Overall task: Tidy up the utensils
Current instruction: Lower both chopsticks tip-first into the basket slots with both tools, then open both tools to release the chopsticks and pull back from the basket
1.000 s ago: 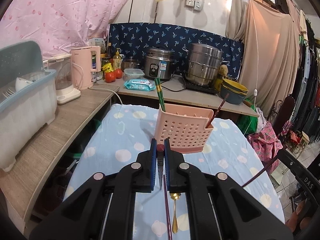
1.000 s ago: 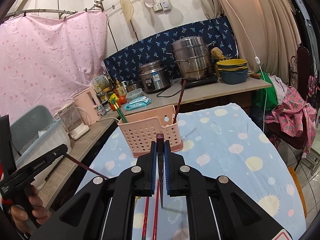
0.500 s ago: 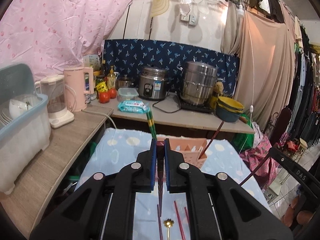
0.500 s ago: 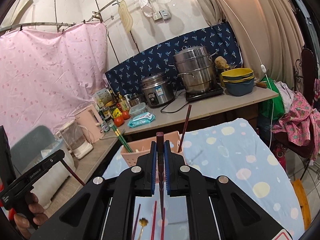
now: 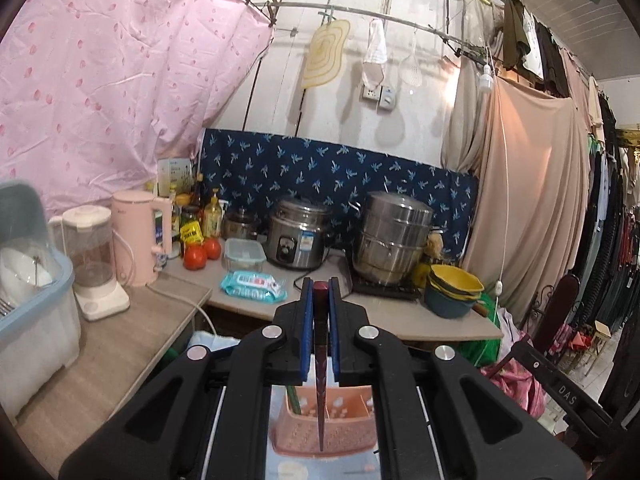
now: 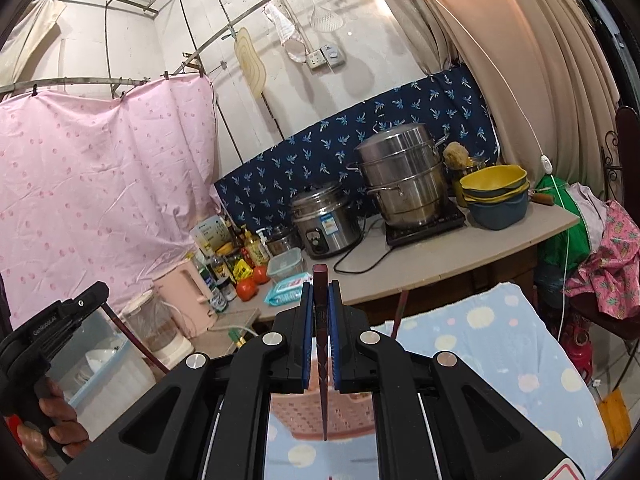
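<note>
My left gripper (image 5: 320, 289) is shut on a dark red chopstick (image 5: 320, 392) that hangs point down between its pads. Below its tip stands the pink slotted basket (image 5: 348, 430), with green chopsticks (image 5: 293, 398) in its left compartment. My right gripper (image 6: 320, 286) is shut on a second dark red chopstick (image 6: 323, 396), whose tip hangs over the basket (image 6: 304, 414). Another dark chopstick (image 6: 400, 312) stands in the basket's right side. In the right wrist view, a hand (image 6: 56, 420) holds the left gripper's body (image 6: 56, 320) at the left edge.
The table has a blue dotted cloth (image 6: 500, 360). Behind it a counter (image 5: 400, 312) carries a rice cooker (image 5: 298, 234), steamer pot (image 5: 394, 236), stacked bowls (image 5: 454, 288), wipes (image 5: 254, 282) and tomatoes (image 5: 196, 256). A kettle (image 5: 134, 236), blender (image 5: 94, 260) and dish box (image 5: 28, 300) stand left.
Both grippers have risen with their chopsticks still held. The basket and table have dropped to the bottom of both views, and the loose utensils on the cloth have gone out of sight.
</note>
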A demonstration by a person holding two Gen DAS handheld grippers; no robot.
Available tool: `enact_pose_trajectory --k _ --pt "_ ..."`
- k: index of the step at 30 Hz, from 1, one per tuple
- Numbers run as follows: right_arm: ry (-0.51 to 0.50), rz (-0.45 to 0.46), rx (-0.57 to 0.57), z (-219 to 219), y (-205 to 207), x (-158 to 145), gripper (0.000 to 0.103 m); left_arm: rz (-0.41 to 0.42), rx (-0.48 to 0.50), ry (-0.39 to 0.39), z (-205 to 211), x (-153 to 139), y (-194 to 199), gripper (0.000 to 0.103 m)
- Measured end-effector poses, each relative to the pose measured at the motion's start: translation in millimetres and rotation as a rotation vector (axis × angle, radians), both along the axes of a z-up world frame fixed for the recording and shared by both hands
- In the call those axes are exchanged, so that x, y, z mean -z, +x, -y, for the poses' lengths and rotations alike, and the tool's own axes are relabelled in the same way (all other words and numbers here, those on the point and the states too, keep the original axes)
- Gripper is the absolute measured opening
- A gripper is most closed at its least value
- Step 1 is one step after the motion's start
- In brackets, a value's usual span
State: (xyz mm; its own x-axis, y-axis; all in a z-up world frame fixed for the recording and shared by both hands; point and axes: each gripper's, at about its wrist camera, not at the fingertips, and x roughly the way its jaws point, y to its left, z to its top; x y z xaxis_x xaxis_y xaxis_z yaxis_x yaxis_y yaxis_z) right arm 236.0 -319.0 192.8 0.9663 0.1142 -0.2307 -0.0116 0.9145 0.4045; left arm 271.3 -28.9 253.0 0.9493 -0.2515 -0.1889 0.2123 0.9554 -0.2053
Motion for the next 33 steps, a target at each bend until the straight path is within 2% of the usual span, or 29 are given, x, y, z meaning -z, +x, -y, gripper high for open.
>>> enact_pose_trajectory --k 6,13,18,25,28,33 --pt "0.004 0.027 0.005 1.1 34.1 -12.4 0.007 0.019 -0.005 0.009 10.8 -7.7 28.6 0.007" --pt "-0.008 0.010 0.000 -6.8 67.9 -5.7 0.007 -0.018 0.022 0.019 27.2 7.0 53.5 0.007" --pt "0.022 0.017 -0.003 -1.2 76.4 -4.9 0.007 -0.015 0.029 0.026 33.0 7.9 61.4 0.007" --pt "0.032 0.053 0.000 2.3 82.3 -20.2 0.007 -0.040 0.042 0.025 42.1 15.1 74.6 0.007" --pt "0.027 0.032 0.000 1.3 88.6 -12.1 0.007 -0.064 0.049 0.034 47.2 25.7 80.8 0.007" --pt "-0.005 -0.051 -0.010 -8.7 103.1 20.3 0.007 -0.120 0.049 0.050 50.5 48.5 90.8 0.007"
